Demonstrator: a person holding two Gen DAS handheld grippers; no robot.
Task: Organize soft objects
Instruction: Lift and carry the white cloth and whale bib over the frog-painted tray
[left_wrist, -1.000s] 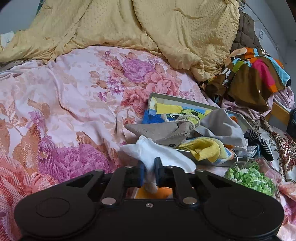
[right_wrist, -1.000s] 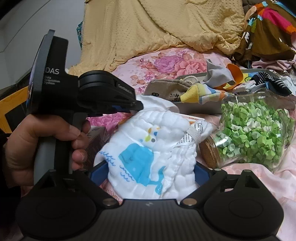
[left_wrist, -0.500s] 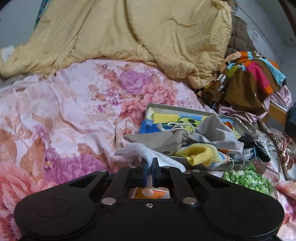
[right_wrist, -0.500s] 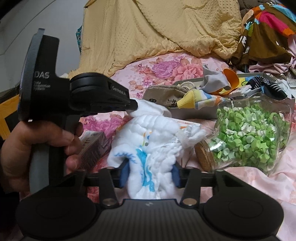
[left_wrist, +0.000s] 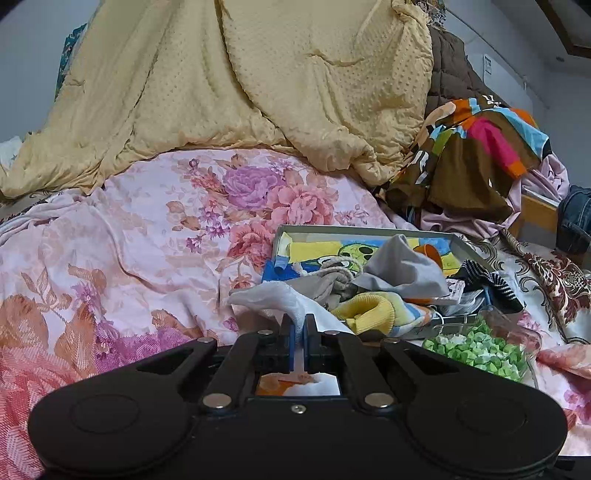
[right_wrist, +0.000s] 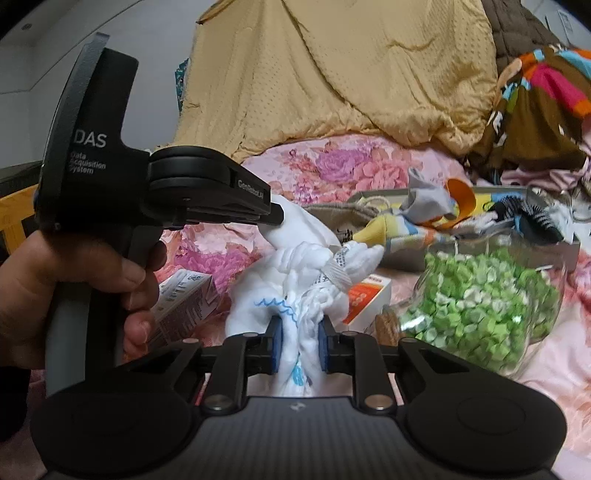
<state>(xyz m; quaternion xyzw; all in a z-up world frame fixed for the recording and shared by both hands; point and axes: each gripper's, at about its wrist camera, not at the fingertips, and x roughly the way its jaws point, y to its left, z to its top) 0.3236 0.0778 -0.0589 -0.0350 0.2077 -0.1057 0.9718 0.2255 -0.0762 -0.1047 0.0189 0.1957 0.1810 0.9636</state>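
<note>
A white quilted cloth with a blue whale print (right_wrist: 295, 295) hangs bunched between both grippers above the floral bed. My right gripper (right_wrist: 298, 345) is shut on its lower bunched part. My left gripper (left_wrist: 299, 334) is shut on its upper white corner (left_wrist: 273, 297); in the right wrist view the left gripper's tip (right_wrist: 271, 218) pinches that corner at upper left. Behind lies a shallow grey box (left_wrist: 469, 247) holding soft items: a grey cloth (left_wrist: 402, 269), a yellow sock (left_wrist: 373, 306), a striped black sock (left_wrist: 491, 280).
A glass jar of green paper stars (right_wrist: 480, 302) lies on its side to the right. An orange-white carton (right_wrist: 365, 299) and a small box (right_wrist: 184, 299) lie under the cloth. A yellow blanket (left_wrist: 258, 81) and colourful clothes (left_wrist: 476, 155) are piled behind.
My right gripper has closed on the whale cloth, squeezing it into a narrow bunch. My left gripper has pinched fully shut on the white corner. Both have lifted slightly.
</note>
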